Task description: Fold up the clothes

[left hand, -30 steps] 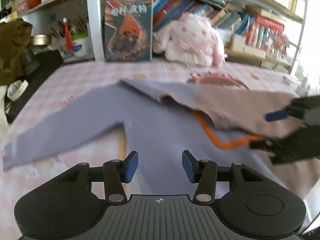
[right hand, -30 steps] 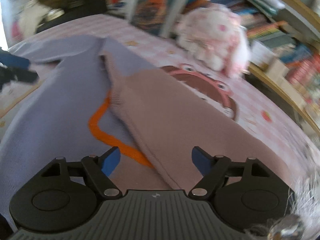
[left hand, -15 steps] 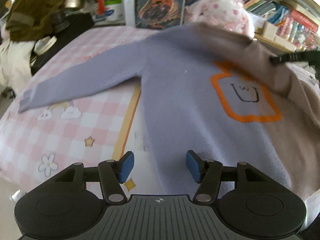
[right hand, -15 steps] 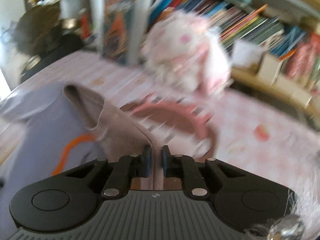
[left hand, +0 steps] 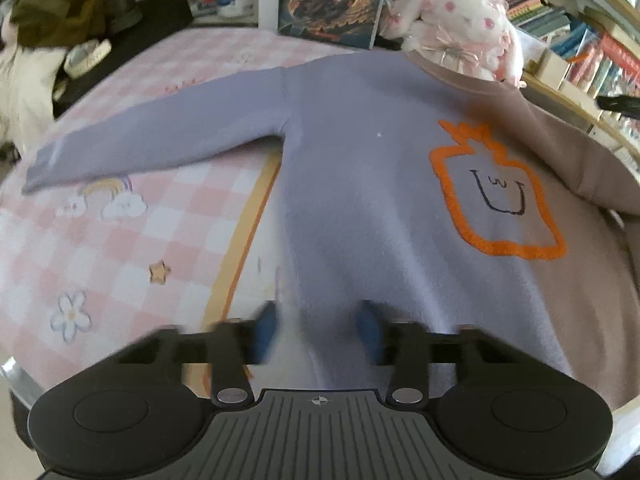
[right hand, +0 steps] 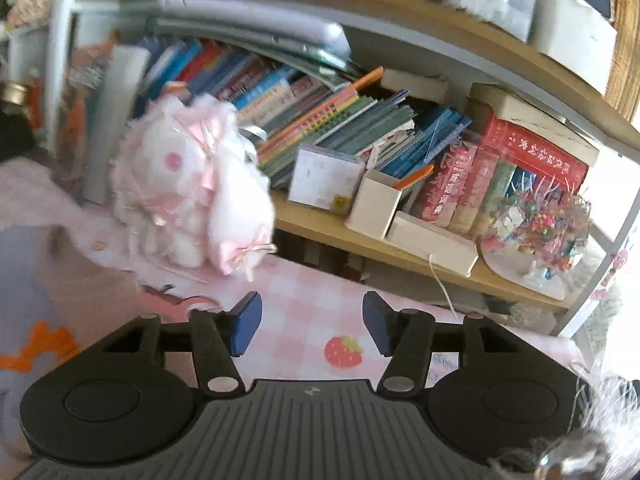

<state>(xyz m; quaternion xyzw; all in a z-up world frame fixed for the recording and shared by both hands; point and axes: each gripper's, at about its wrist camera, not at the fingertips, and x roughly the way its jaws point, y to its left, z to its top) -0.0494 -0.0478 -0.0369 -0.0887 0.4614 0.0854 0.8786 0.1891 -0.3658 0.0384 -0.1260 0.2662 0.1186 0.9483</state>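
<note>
A lavender sweater [left hand: 360, 184] with a brown right side [left hand: 572, 152] and an orange outline drawing [left hand: 496, 196] lies spread front up on the pink checked bedspread [left hand: 132, 240]. One lavender sleeve [left hand: 152, 140] stretches out to the left. My left gripper [left hand: 318, 332] sits at the near hem. Its blurred jaws are closing with the lavender fabric between them, pads still apart. My right gripper [right hand: 312, 328] hovers over bare bedspread [right hand: 316, 292] past the sweater's edge [right hand: 24, 280]. Its jaws are opening with nothing between them. Its black tip [left hand: 618, 102] shows at the far right.
A white and pink plush bunny [right hand: 192, 196] sits at the sweater's collar, also the plush [left hand: 460, 28]. Behind it runs a wooden shelf [right hand: 400, 248] packed with books and boxes. An olive garment [left hand: 68, 0] and dark clutter lie at the far left. The bed's edge [left hand: 12, 368] is near left.
My right gripper let go of the brown shoulder and swung right and up toward the shelf. The sweater now lies flat. My left gripper's fingers have drawn closer around the hem.
</note>
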